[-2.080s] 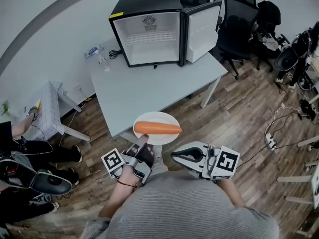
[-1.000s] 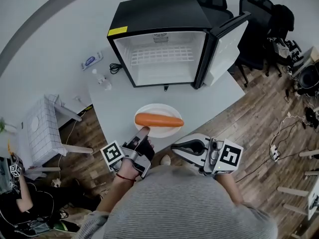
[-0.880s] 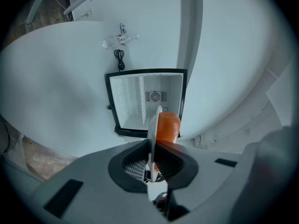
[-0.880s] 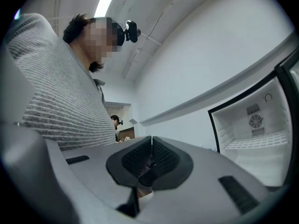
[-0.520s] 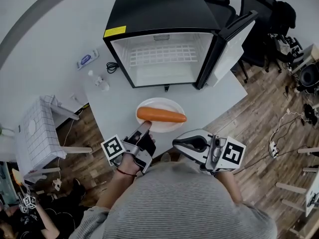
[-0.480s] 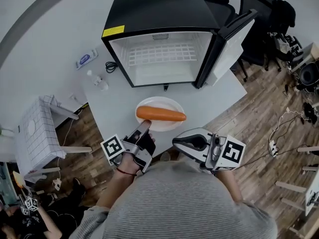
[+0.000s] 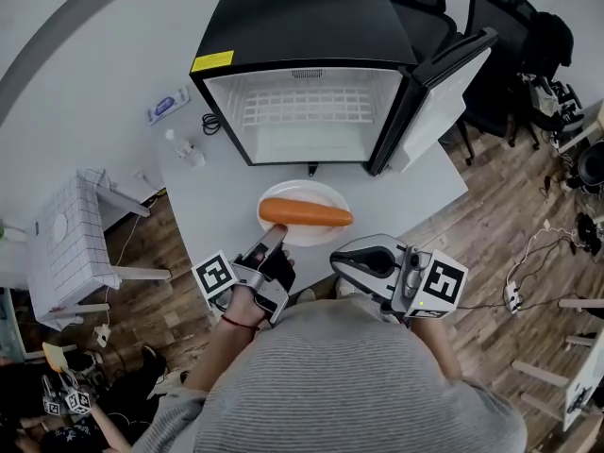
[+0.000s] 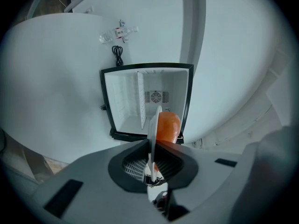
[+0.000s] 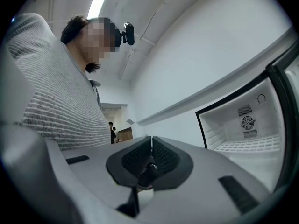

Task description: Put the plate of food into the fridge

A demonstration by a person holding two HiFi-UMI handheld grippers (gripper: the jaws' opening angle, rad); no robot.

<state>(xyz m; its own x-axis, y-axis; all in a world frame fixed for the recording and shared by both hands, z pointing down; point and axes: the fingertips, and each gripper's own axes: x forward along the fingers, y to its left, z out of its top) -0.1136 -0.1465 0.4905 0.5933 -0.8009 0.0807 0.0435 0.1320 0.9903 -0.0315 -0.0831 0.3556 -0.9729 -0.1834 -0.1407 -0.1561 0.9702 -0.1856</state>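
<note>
A white plate point(image 7: 304, 194) carries a long orange carrot point(image 7: 306, 213) and hangs over the grey table point(image 7: 226, 192), just in front of the open black fridge point(image 7: 302, 69). My left gripper point(image 7: 271, 243) is shut on the plate's near rim. In the left gripper view the plate point(image 8: 153, 129) stands edge-on between the jaws, with the carrot point(image 8: 167, 127) to its right and the white fridge interior point(image 8: 147, 101) behind. My right gripper point(image 7: 351, 264) is shut and empty, level beside the plate's right; the right gripper view shows its jaws point(image 9: 151, 158) pressed together.
The fridge door point(image 7: 444, 92) swings open to the right. A small bottle point(image 7: 178, 145) and a black cable point(image 7: 209, 121) lie on the table left of the fridge. Black office chairs point(image 7: 510, 26) stand at the back right. A small white side table point(image 7: 71, 243) is on the left.
The fridge and table have drawn closer in the head view. Both grippers and the plate with the carrot have moved toward the open fridge; the grip is unchanged.
</note>
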